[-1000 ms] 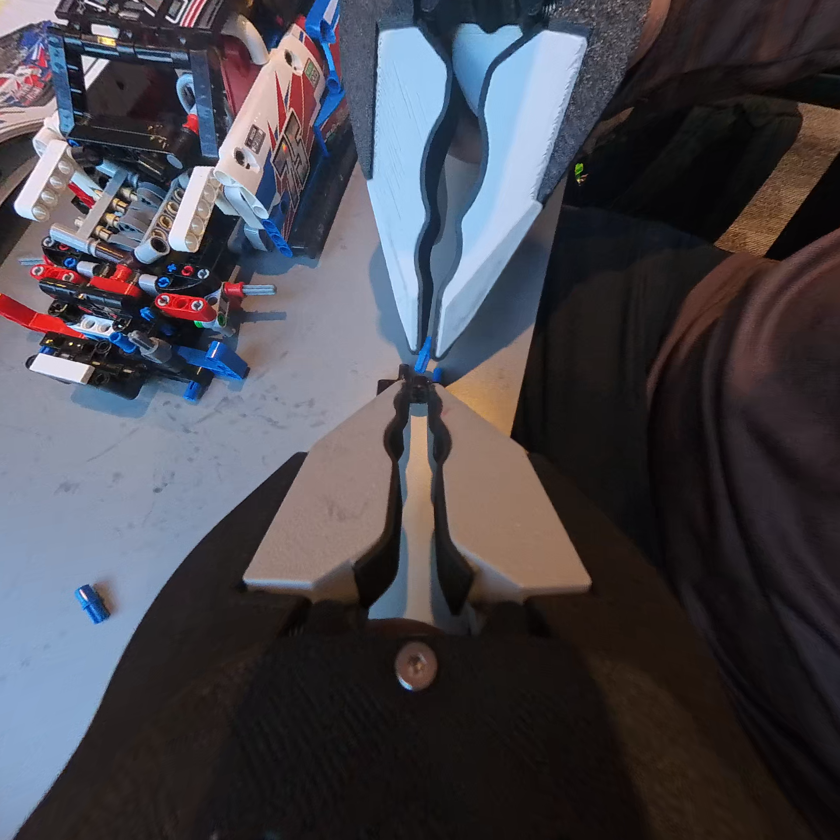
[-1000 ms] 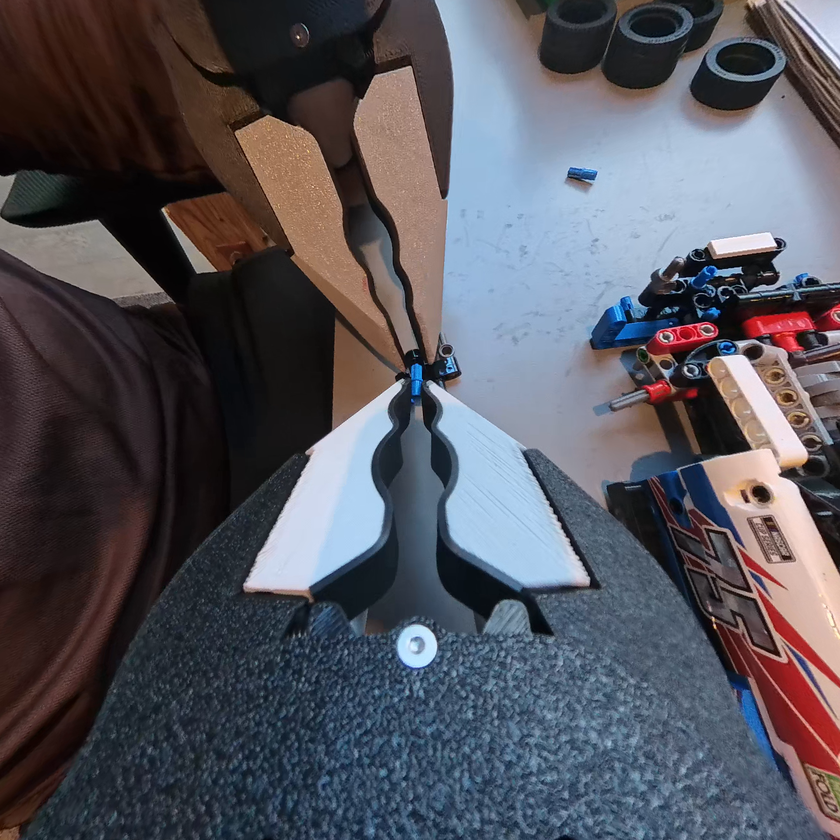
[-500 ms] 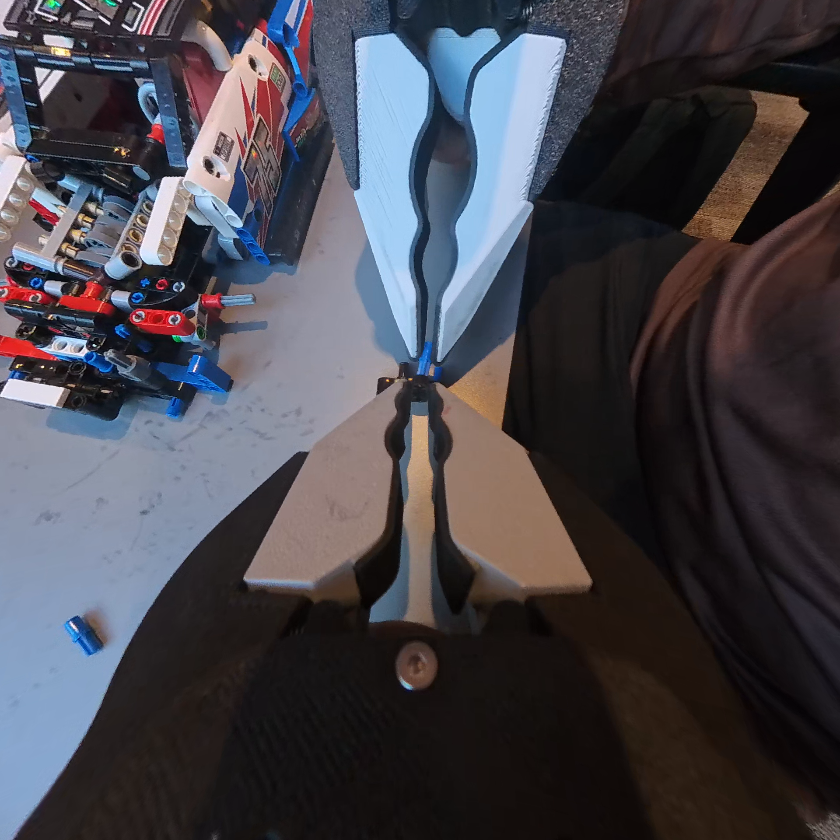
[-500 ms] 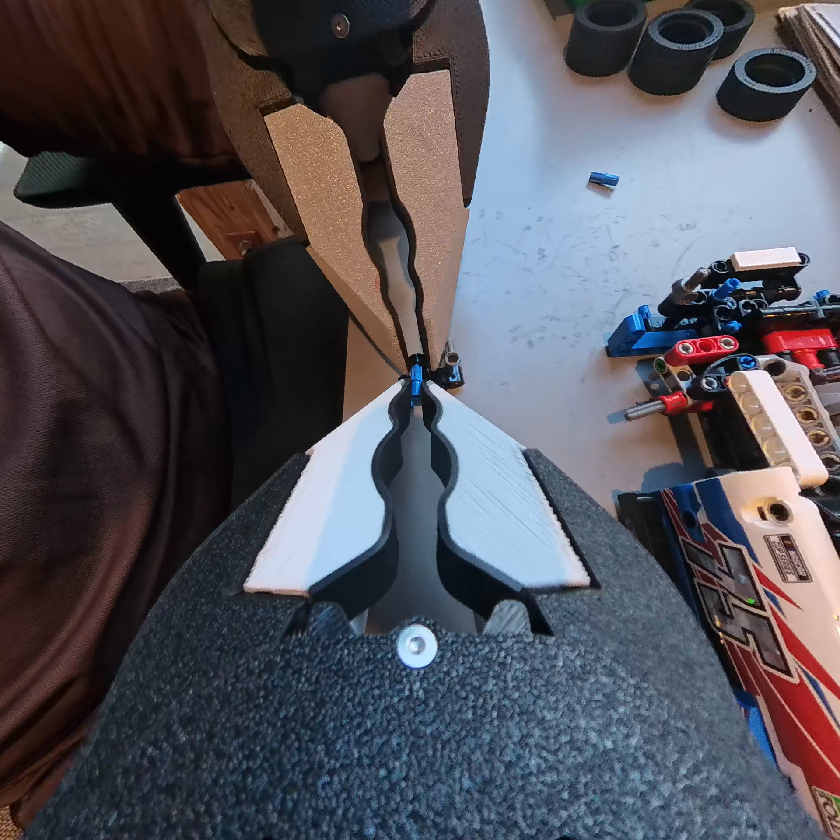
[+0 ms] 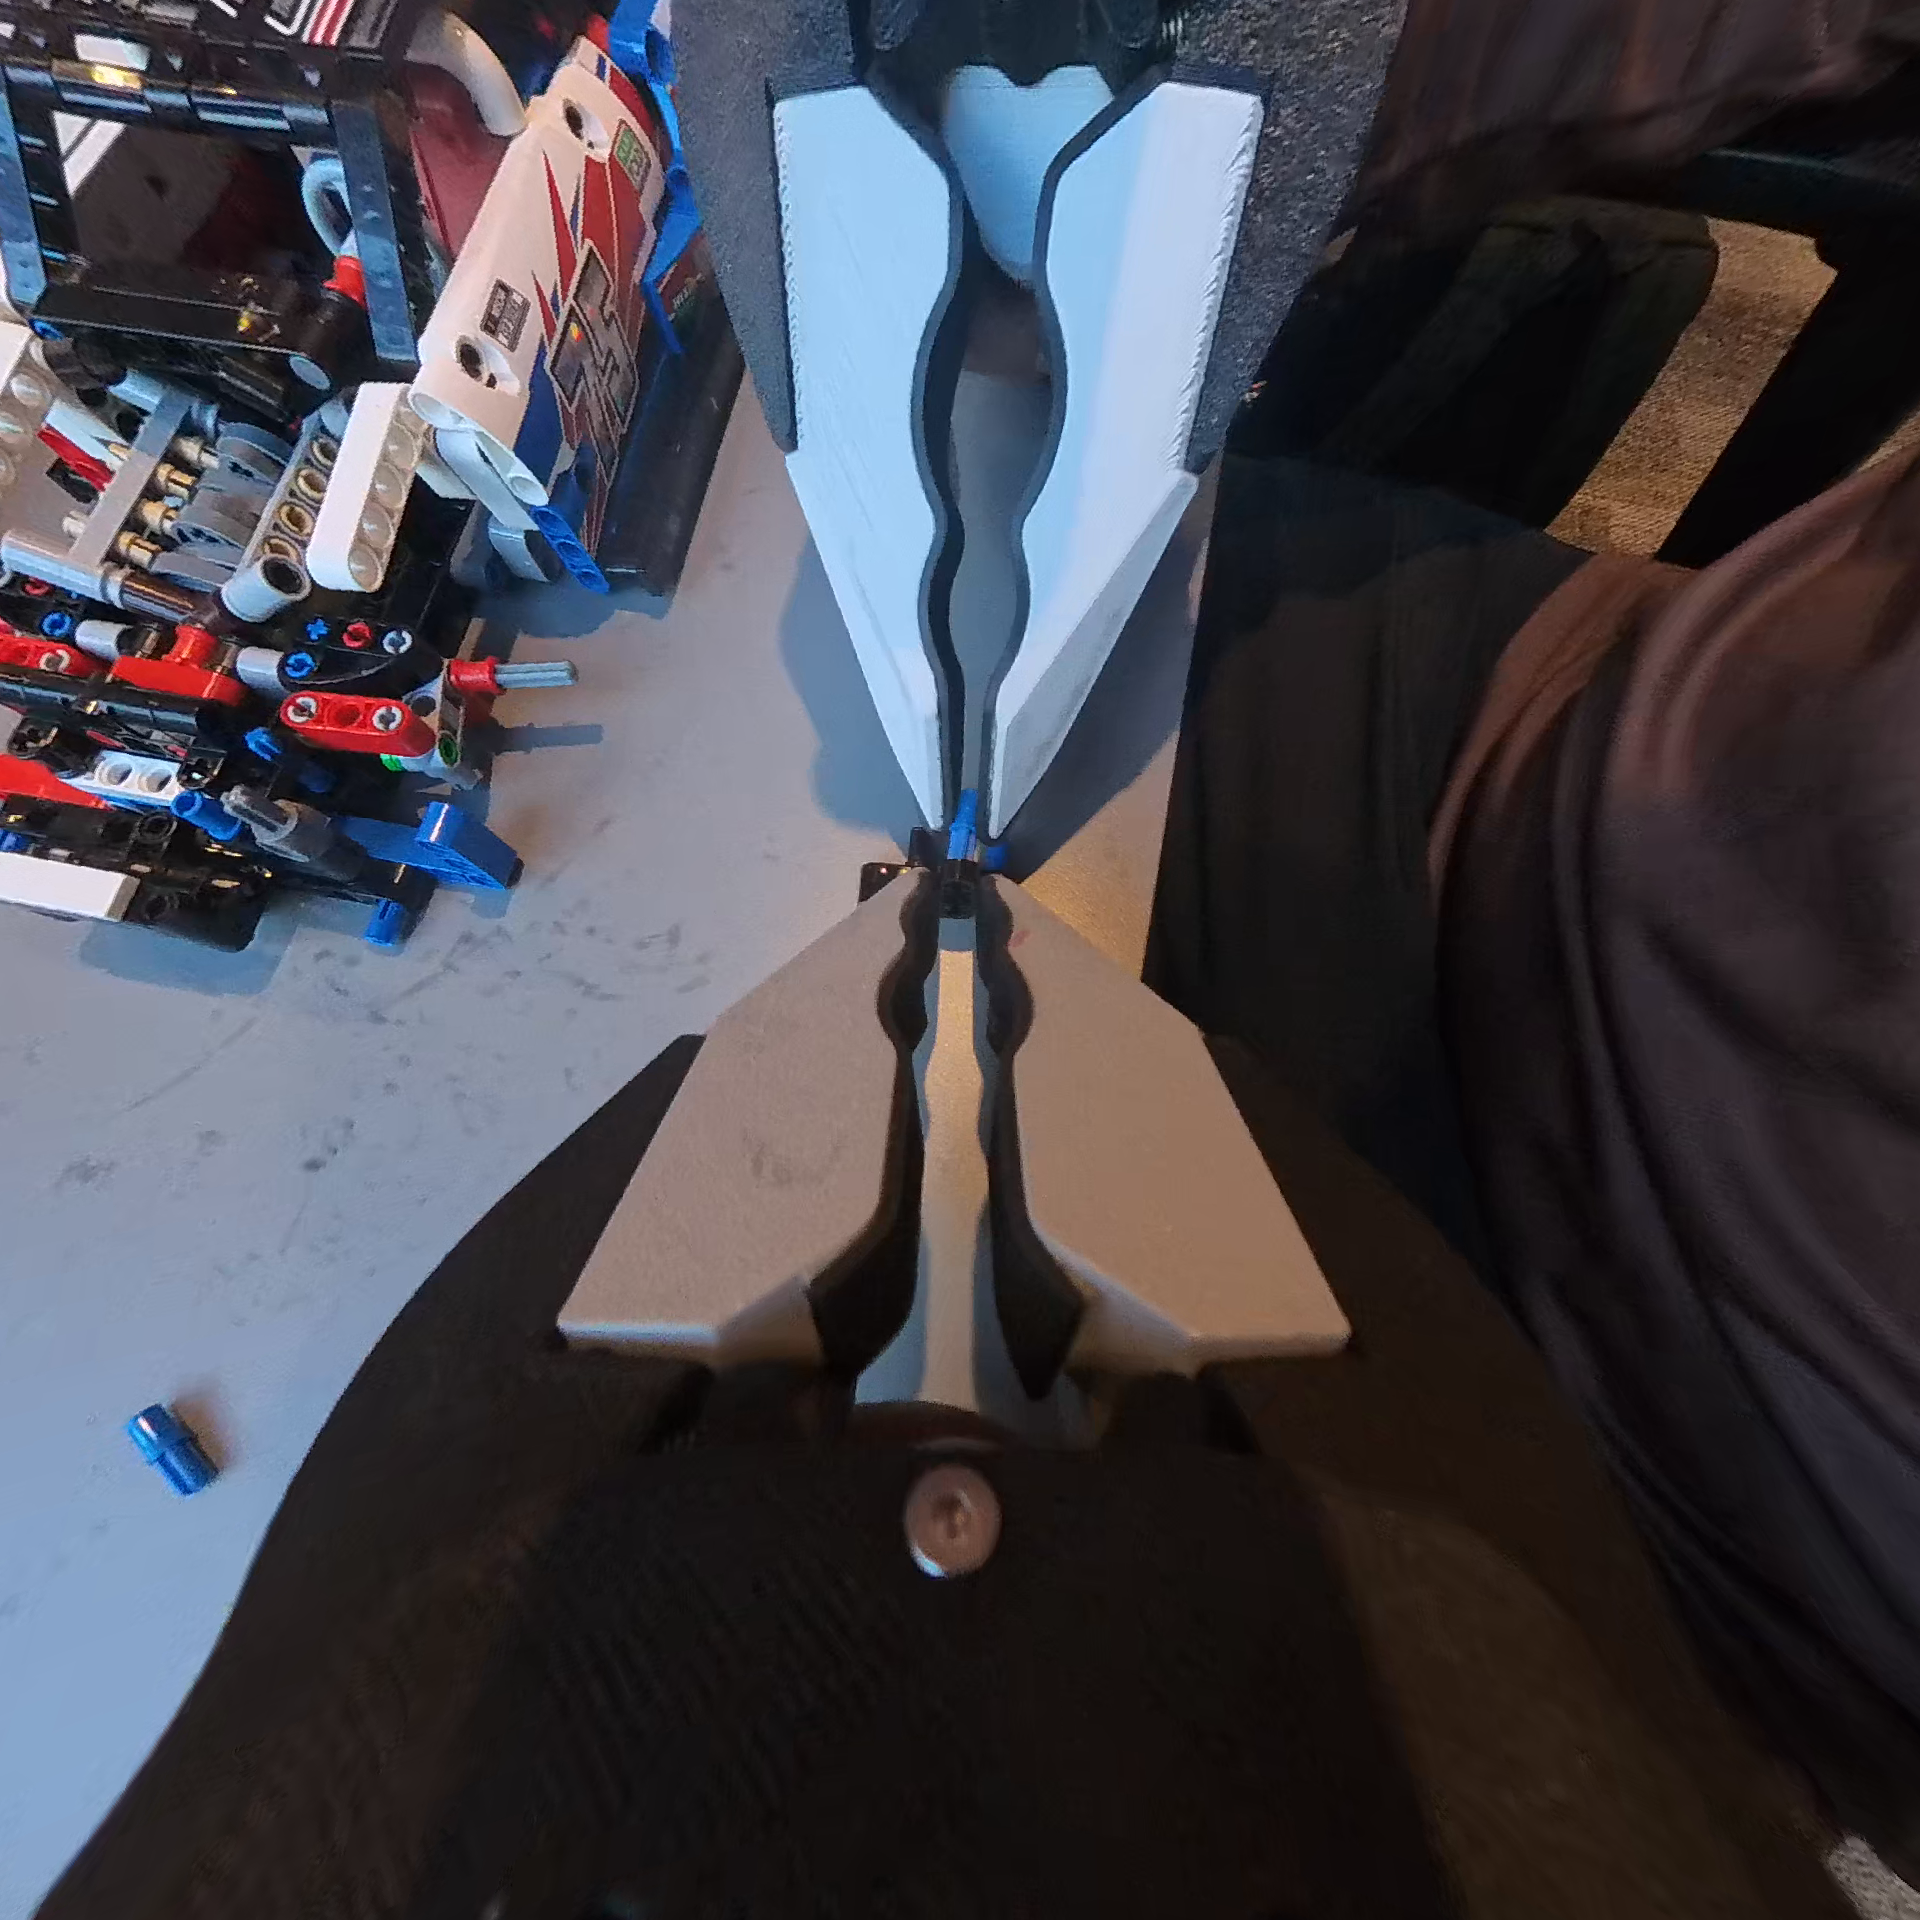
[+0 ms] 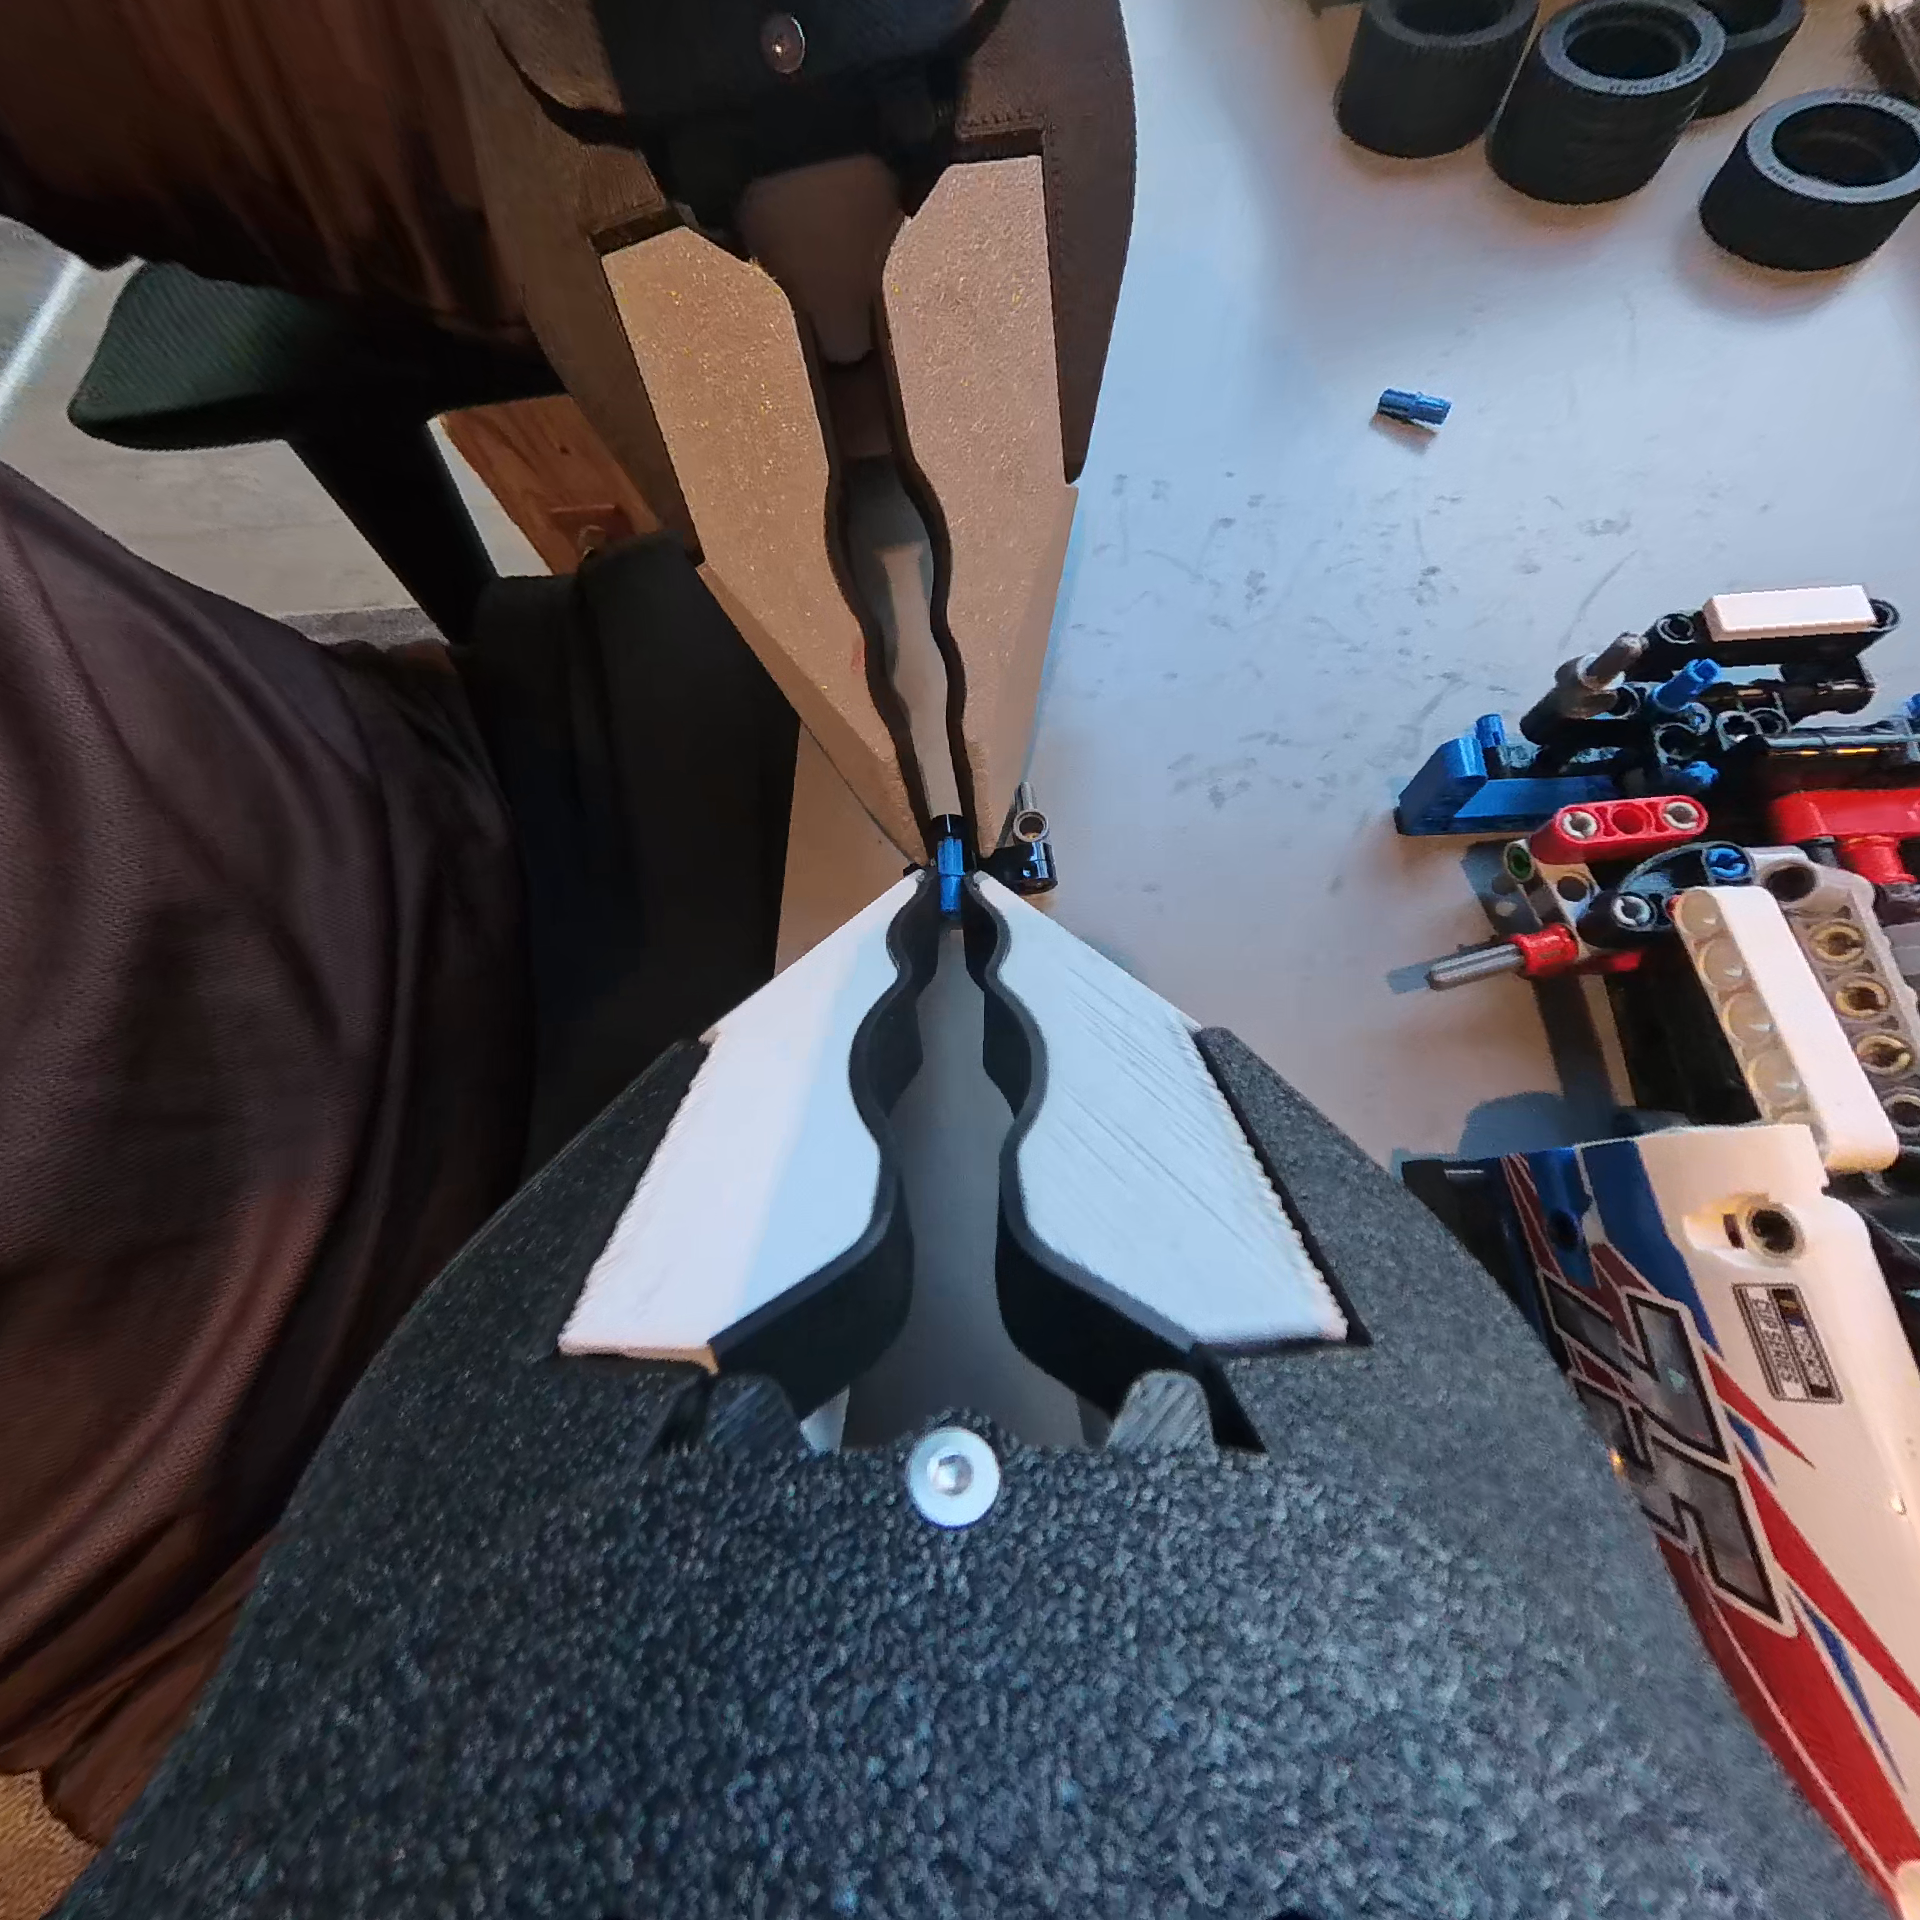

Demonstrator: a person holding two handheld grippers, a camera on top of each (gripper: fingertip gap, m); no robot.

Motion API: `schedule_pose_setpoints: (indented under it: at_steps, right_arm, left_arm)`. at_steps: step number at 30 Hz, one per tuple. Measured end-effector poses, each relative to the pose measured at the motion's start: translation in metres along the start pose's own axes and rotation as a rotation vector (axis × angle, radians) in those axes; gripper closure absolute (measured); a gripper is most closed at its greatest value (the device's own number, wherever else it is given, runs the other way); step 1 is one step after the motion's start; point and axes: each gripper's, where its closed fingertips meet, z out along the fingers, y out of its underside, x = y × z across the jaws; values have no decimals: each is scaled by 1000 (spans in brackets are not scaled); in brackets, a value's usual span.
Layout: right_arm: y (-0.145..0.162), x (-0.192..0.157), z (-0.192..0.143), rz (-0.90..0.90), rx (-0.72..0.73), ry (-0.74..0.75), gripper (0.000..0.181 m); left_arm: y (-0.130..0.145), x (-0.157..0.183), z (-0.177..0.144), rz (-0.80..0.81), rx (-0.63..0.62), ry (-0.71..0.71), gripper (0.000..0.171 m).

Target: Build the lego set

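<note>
The two grippers are met tip to tip above the near edge of a scuffed pale grey tabletop [image 5: 312, 1143], in front of a seated person in dark clothing [image 5: 1610, 1039]. The left gripper [image 5: 953, 902], with grey-silver fingers on a black body, is seen with its jaws clenched almost fully together on a small black lego connector piece [image 5: 951, 891]; a side lug of that piece [image 6: 1029, 854] is seen jutting out to one side in the right wrist view. The right gripper [image 6: 948, 896], with white ribbed fingers on a speckled black body, is likewise pinched nearly closed, and a short blue lego pin [image 6: 948, 883] is grasped at its very tips. The blue pin is pressed end-on against the black connector, so that the two parts are touching; how far it is seated cannot be told.

The partly built lego car [image 5: 239, 540], in black, red, blue and white with a stickered white body panel, is set on the table well apart from the grippers. A loose blue pin [image 5: 171, 1436] lies alone on the tabletop. Three black rubber tyres [image 6: 1621, 94] are grouped at the far edge in the right wrist view.
</note>
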Motion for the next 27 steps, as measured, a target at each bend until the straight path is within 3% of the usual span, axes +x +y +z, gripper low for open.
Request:
schedule_pose_setpoints:
  at_steps: [8, 14, 27]
  right_arm:
    - [-2, 2, -2, -39, -82, 58, 179]
    - [-2, 2, -1, 80, -36, -28, 178]
    - [-4, 3, -1, 114, -18, -42, 179]
  left_arm:
    - [-1, -2, 1, 3, -4, -14, 168]
    - [-1, -2, 1, 20, -4, -10, 168]
    - [0, -4, 1, 30, -7, -23, 168]
